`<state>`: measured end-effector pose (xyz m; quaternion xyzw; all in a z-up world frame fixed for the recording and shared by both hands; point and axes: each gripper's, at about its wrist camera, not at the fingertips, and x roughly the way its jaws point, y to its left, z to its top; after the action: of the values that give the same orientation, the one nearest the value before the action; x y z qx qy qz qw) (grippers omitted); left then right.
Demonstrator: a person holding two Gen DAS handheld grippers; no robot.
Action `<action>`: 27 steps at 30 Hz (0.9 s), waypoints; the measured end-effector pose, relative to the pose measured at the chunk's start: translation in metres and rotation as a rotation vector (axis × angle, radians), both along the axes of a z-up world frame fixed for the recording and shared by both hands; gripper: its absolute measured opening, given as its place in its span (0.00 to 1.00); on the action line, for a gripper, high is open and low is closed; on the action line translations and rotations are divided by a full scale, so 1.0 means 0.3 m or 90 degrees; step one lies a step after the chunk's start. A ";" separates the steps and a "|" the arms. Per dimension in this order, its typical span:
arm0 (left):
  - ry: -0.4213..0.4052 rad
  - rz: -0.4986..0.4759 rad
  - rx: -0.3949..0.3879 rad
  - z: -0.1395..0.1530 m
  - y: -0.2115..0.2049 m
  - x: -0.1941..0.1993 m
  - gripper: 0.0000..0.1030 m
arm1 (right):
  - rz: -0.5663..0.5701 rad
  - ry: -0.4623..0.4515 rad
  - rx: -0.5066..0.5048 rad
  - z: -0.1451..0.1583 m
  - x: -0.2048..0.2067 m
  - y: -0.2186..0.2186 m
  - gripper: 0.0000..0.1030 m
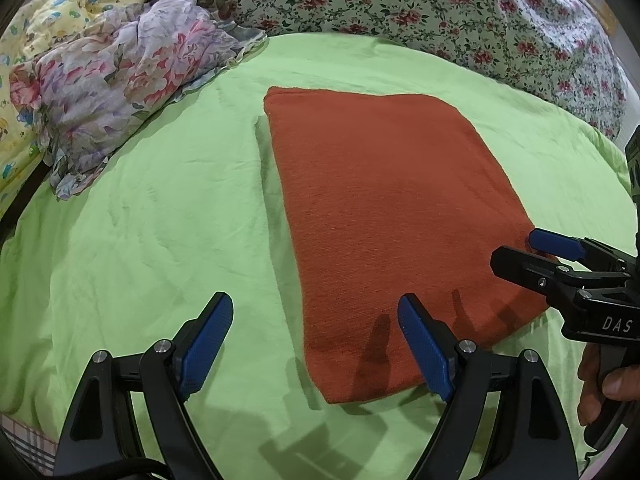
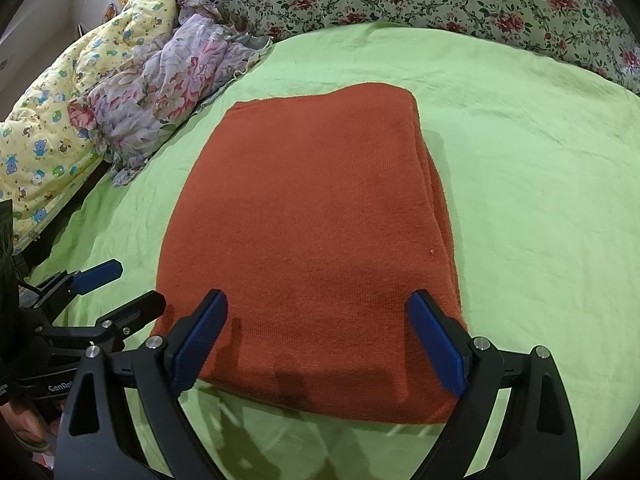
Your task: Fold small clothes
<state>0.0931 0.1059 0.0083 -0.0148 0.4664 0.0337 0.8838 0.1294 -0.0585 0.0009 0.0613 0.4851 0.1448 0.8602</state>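
Note:
A rust-orange knitted garment lies folded into a flat rectangle on the green sheet; it also shows in the right wrist view, with stacked layers along its right edge. My left gripper is open and empty, just above the garment's near left corner. My right gripper is open and empty, over the garment's near edge. The right gripper also shows in the left wrist view at the garment's right edge. The left gripper also shows in the right wrist view at the left.
A crumpled floral cloth and a yellow printed quilt lie at the back left. A floral bedspread runs along the back. The green sheet stretches to the garment's right.

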 end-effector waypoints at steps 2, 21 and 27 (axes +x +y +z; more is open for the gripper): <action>0.001 -0.002 0.000 -0.001 0.000 0.003 0.82 | 0.000 0.000 0.000 0.000 0.001 -0.002 0.89; 0.004 -0.008 0.000 0.000 -0.002 0.009 0.82 | 0.001 0.001 0.000 -0.001 0.002 -0.005 0.90; 0.004 -0.012 -0.001 0.001 0.001 0.017 0.82 | 0.001 0.001 0.000 -0.002 0.003 -0.007 0.90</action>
<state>0.0982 0.1061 0.0085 -0.0112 0.4691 0.0250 0.8827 0.1304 -0.0606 0.0003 0.0615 0.4860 0.1454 0.8596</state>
